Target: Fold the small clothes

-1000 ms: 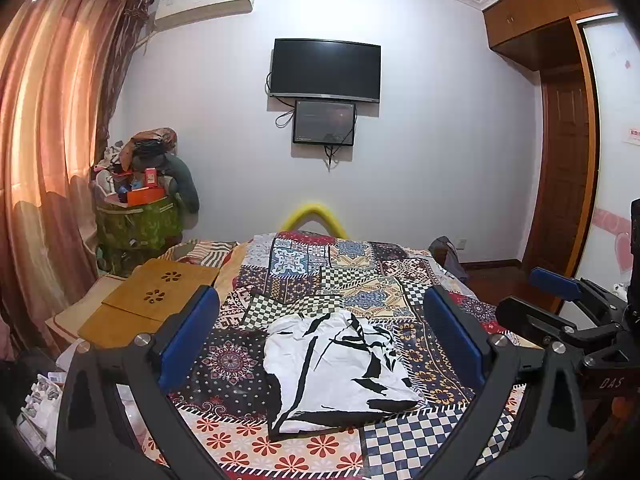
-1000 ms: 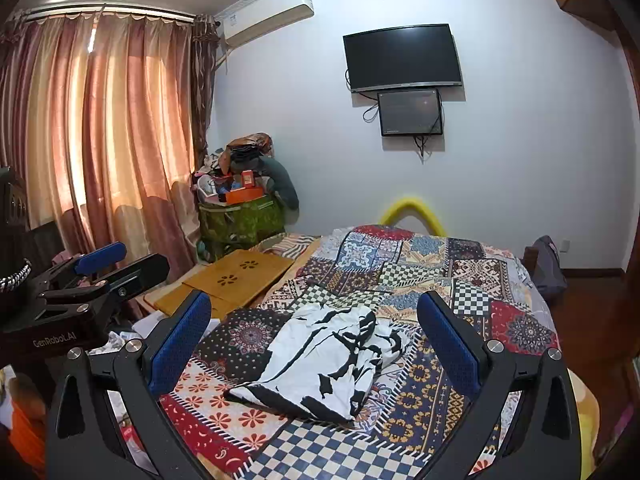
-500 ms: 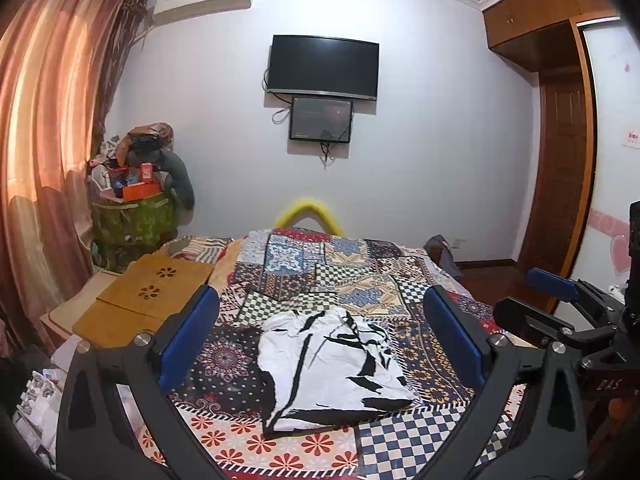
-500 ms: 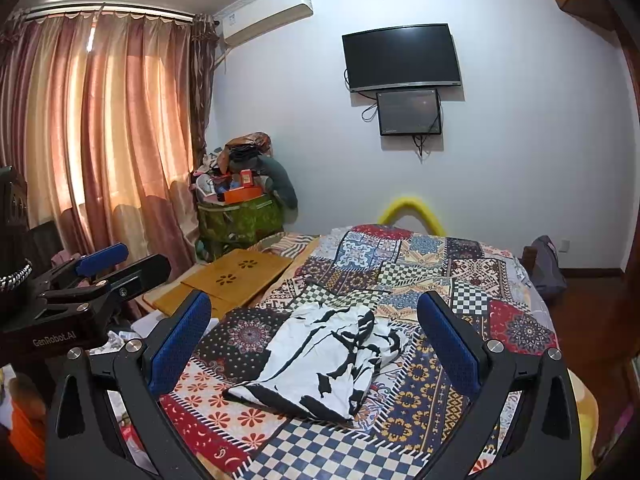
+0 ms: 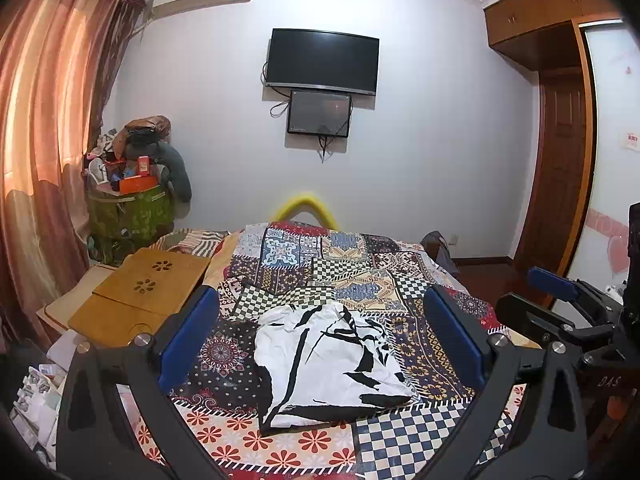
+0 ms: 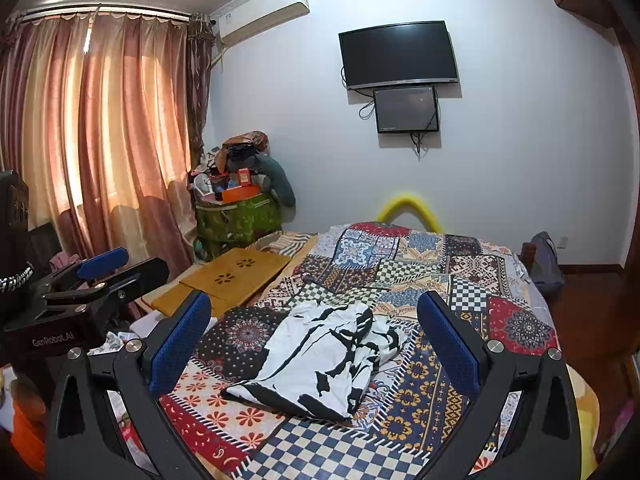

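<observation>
A small white garment with black streaks (image 5: 326, 364) lies roughly folded on the patchwork bedspread (image 5: 352, 264); it also shows in the right wrist view (image 6: 320, 360). My left gripper (image 5: 320, 340) is open and empty, held above the bed's near end with the garment showing between its blue pads. My right gripper (image 6: 316, 340) is open and empty too, held above the garment. The right gripper shows at the right edge of the left wrist view (image 5: 560, 300). The left gripper shows at the left of the right wrist view (image 6: 92, 276).
A wooden lap desk (image 5: 140, 292) lies at the bed's left edge. A cluttered green basket (image 5: 128, 208) stands by the curtains (image 5: 44, 140). A yellow foam arch (image 5: 306, 206) rises behind the bed. A TV (image 5: 324, 60) hangs on the wall; a wooden door (image 5: 560, 168) is at right.
The left wrist view has shifted slightly, so the garment sits a little lower left in frame. Both grippers stay open and the garment has not moved.
</observation>
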The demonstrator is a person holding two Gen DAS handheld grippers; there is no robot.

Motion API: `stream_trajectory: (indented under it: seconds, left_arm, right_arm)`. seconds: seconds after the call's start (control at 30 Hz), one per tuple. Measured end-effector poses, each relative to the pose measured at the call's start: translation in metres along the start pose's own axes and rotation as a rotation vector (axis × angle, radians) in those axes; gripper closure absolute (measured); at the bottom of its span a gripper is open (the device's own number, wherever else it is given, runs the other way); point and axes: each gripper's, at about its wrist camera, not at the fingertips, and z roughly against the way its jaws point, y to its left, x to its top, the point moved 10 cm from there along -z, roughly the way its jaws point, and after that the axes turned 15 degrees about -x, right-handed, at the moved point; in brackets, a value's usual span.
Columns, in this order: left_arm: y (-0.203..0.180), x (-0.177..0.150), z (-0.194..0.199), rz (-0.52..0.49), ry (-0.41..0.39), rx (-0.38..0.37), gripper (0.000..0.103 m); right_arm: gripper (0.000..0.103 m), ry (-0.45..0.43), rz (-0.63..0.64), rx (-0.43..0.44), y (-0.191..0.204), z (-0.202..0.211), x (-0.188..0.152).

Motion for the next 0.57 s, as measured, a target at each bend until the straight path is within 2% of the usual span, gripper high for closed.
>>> stream_trajectory:
  seconds: [0.57]
  left_arm:
    - [-0.0022, -0.0052, -0.0055, -0.009, 0.020, -0.015, 0.000]
  right_arm:
    - [0.001, 0.015, 0.003, -0.005, 0.0024, -0.0037, -0.0034]
